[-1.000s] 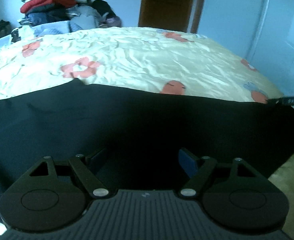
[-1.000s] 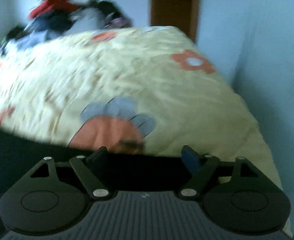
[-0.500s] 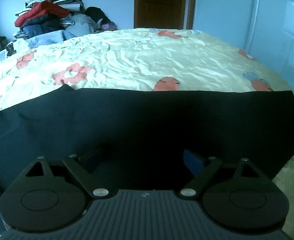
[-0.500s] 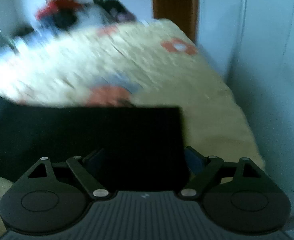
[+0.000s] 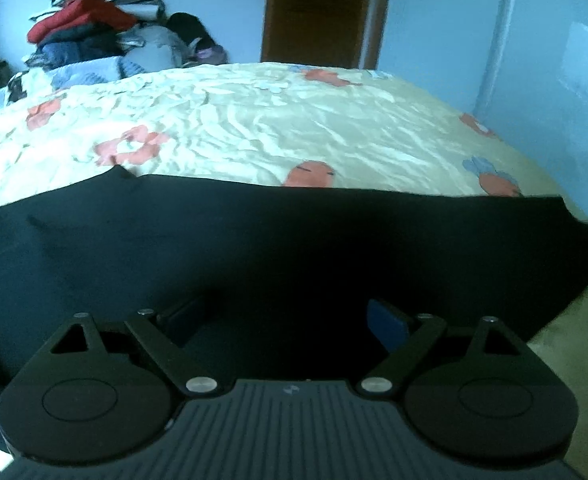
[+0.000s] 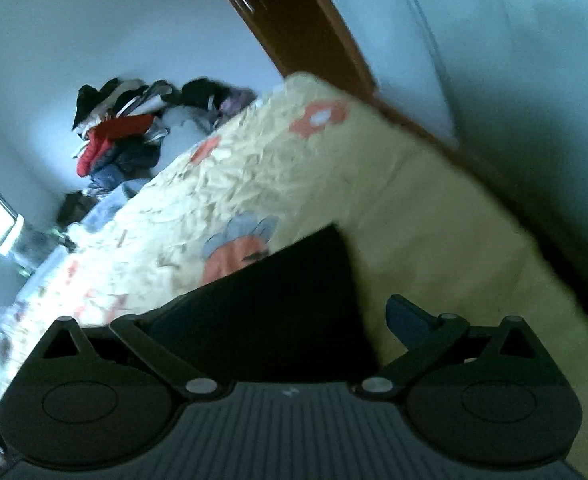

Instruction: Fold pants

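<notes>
Black pants (image 5: 294,240) lie flat across the near part of a bed, stretched from left to right. My left gripper (image 5: 284,316) is open just above the dark cloth, its jaws wide apart and empty. In the right wrist view the pants' right end (image 6: 294,296) shows as a dark corner on the bedspread. My right gripper (image 6: 278,320) is open over that corner and tilted; its blue fingertip (image 6: 403,318) is over the bare bedspread.
The bed has a cream bedspread (image 5: 278,120) with orange flowers. A pile of clothes (image 5: 94,40) sits at the far left end. A brown door (image 5: 317,12) and a pale wall with a pipe (image 5: 493,40) stand behind. The bed's right edge (image 6: 493,240) drops off.
The right gripper has swung and rolled, so its view now tilts, and it sits over the pants' right corner. The left gripper has stayed open above the pants with little movement.
</notes>
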`<state>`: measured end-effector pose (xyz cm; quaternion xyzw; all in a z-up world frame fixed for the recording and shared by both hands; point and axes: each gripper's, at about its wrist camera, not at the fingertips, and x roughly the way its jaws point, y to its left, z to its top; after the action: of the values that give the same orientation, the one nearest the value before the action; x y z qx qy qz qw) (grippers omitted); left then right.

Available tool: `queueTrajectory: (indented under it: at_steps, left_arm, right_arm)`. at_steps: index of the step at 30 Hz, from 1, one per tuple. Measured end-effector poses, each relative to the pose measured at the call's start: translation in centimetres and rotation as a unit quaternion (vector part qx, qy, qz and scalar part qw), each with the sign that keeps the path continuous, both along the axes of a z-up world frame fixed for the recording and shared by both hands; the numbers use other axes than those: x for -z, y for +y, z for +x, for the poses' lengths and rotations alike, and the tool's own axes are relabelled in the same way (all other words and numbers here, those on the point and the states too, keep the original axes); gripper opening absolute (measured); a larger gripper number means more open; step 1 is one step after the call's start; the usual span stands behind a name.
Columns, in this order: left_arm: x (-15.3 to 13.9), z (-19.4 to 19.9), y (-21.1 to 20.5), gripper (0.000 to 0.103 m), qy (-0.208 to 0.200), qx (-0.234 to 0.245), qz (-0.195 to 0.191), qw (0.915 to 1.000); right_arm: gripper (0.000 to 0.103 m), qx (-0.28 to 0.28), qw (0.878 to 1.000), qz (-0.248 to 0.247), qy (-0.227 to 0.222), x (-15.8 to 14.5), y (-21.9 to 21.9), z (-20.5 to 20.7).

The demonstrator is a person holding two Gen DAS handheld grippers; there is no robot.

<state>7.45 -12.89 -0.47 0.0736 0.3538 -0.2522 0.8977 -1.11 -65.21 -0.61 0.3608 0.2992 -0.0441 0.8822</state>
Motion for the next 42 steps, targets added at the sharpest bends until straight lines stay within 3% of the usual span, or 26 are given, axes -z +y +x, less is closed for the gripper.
queueTrajectory:
  at_steps: [2,4,5,7,11,12,15,17,19,21,24,28,31,34,42]
  left_arm:
    - [-0.1,-0.5,0.0,0.090,-0.009,0.006,0.010,0.9999]
    - [-0.2,-0.5,0.3,0.090,-0.013,0.002,0.011,0.9998]
    - [-0.2,-0.4,0.4,0.090,-0.011,-0.002,0.007,0.9999]
    - [-0.3,-0.1,0.8,0.090,-0.002,-0.010,-0.008,0.9999]
    - [-0.6,-0.1,1.1,0.090,0.008,-0.016,-0.025,0.9995]
    - [-0.7,-0.2,1.1,0.090,0.004,-0.015,-0.023,0.9996]
    - [-0.9,-0.7,0.9,0.090,-0.007,-0.010,-0.017,0.9998]
    - [-0.9,-0.8,0.8,0.090,-0.009,-0.007,-0.012,0.9999]
    - [-0.9,-1.0,0.9,0.090,-0.012,-0.009,-0.011,0.9998]
    - [-1.0,-1.2,1.2,0.090,-0.016,-0.011,-0.010,0.9998]
    - [-1.0,-1.4,1.5,0.090,-0.016,-0.018,-0.017,0.9996]
    - [-1.0,-2.1,1.5,0.090,-0.011,-0.011,-0.043,0.9990]
    - [-0.7,-3.0,1.1,0.090,-0.028,-0.007,-0.039,0.9988]
    - [-0.3,-3.6,0.8,0.091,-0.040,-0.003,-0.031,0.9987]
    - [0.5,-3.4,0.8,0.091,-0.014,-0.002,-0.038,0.9992]
  right_arm:
    - [0.103,-0.014,0.996,0.074,-0.046,-0.8,-0.6,-0.4]
    - [0.103,-0.010,0.989,0.093,-0.118,-2.5,-0.9,-1.6]
    - [0.103,0.011,0.988,0.088,-0.128,-3.2,-1.0,-2.5]
    - [0.103,0.070,0.989,0.049,-0.117,-4.2,-1.3,-3.6]
    - [0.103,0.088,0.995,-0.017,-0.042,-3.9,-0.2,-2.7]
    - [0.103,0.067,0.997,-0.010,-0.042,-3.5,0.1,-2.3]
    - [0.103,-0.019,0.996,0.074,-0.053,-1.1,1.0,-0.9]
    - [0.103,-0.003,0.999,0.052,-0.011,-0.2,1.7,0.1]
    - [0.103,0.054,0.998,0.004,0.032,0.2,2.1,0.7]
    - [0.103,0.092,0.995,-0.032,0.016,-0.7,2.8,-0.4]
    - [0.103,0.090,0.994,-0.041,-0.034,-1.7,4.3,-2.0]
    - [0.103,0.060,0.997,0.051,-0.025,-0.5,4.4,-2.6]
    - [0.103,0.062,0.987,0.140,-0.055,1.5,4.3,-3.6]
    - [0.103,0.076,0.981,0.175,-0.046,2.5,4.4,-4.4]
    - [0.103,0.105,0.984,0.121,-0.077,3.7,6.1,-0.3]
